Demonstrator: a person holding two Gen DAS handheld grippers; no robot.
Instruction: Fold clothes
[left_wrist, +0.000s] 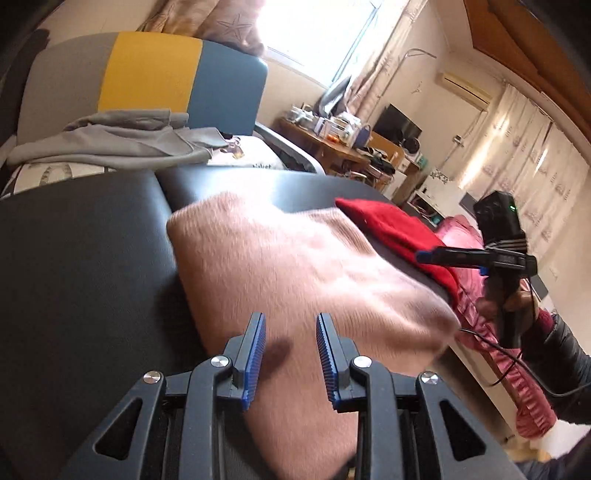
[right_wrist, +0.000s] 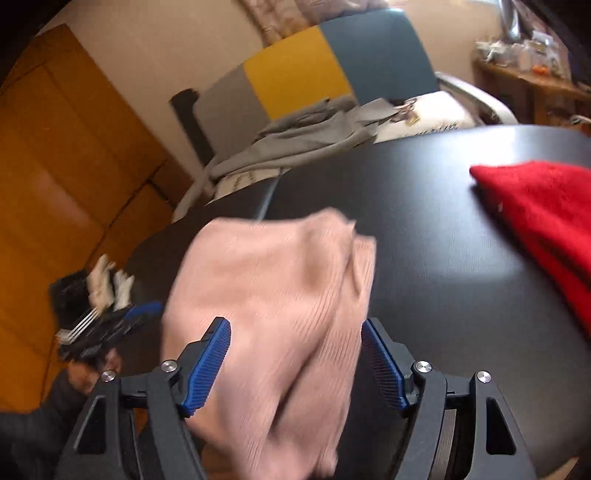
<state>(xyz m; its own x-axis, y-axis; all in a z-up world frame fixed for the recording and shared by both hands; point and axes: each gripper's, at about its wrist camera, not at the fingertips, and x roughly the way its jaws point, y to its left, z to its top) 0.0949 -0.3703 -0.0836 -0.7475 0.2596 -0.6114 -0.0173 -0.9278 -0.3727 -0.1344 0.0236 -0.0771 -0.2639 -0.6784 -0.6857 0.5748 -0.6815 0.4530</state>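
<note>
Both my claws — left claw (left_wrist: 290, 356) and right claw (right_wrist: 295, 363) — gaped wide over the soft pink ribbed knit garment (left_wrist: 295, 266); its loose fold on the dark table (right_wrist: 424, 229) could slump open.

Pink knit garment (left_wrist: 295, 273) motion-blurred in both views; rib texture smeared, near end cut by bottom edge between left gripper (left_wrist: 290, 354) fingers. Folds and layering not resolvable in right wrist view (right_wrist: 273, 295).

Red garment (right_wrist: 543, 221) cut by right edge; far part hidden behind pink garment and right gripper (left_wrist: 424, 256) in left wrist view.

Left gripper (right_wrist: 136, 314) as seen from right wrist: blurred, fingertips partly behind pink cloth, jaw gap unreadable.

Desk clutter (left_wrist: 332, 125) too small to identify.

Grey clothing (left_wrist: 122, 140) partly hidden by black table (left_wrist: 81, 258).
</note>
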